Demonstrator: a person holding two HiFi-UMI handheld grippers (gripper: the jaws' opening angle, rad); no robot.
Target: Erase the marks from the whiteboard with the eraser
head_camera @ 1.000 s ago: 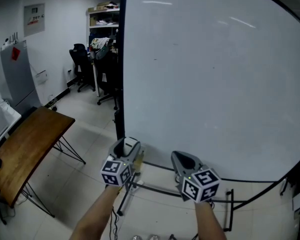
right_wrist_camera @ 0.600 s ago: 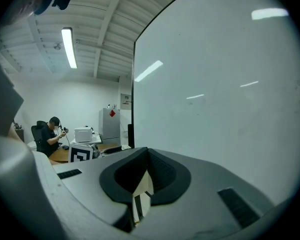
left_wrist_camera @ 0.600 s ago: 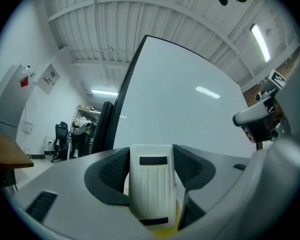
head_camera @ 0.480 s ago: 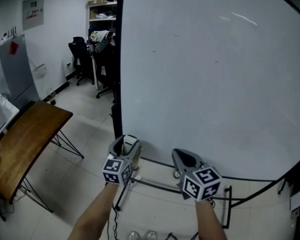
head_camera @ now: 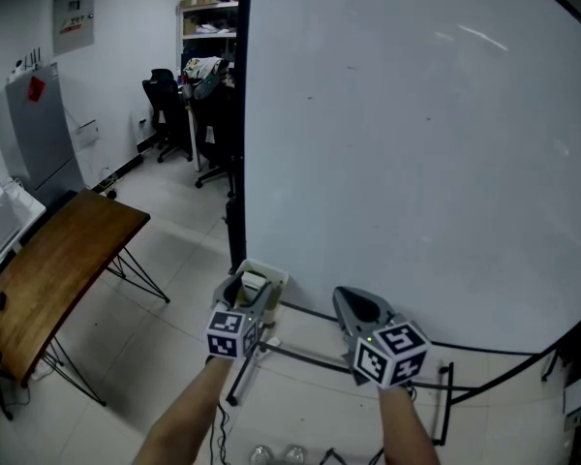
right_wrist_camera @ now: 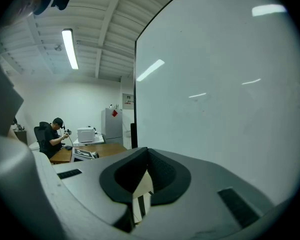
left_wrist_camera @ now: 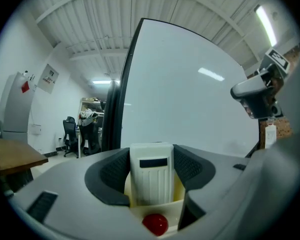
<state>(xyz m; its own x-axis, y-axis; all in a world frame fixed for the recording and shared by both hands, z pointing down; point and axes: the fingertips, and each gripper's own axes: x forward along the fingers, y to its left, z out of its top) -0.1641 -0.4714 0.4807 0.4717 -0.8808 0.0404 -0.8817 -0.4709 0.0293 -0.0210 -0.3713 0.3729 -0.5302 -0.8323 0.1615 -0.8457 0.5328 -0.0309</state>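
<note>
Left gripper (left_wrist_camera: 151, 167) clamps eraser (left_wrist_camera: 150, 184) before whiteboard (head_camera: 436, 182); specks (head_camera: 310, 96) maybe marks.

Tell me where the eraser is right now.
The eraser is clamped between the jaws of the left claw, low and left of centre in the head view, just by the bottom left corner of the whiteboard.

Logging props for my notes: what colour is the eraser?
The eraser is cream white; it shows best in the left gripper view.
</note>
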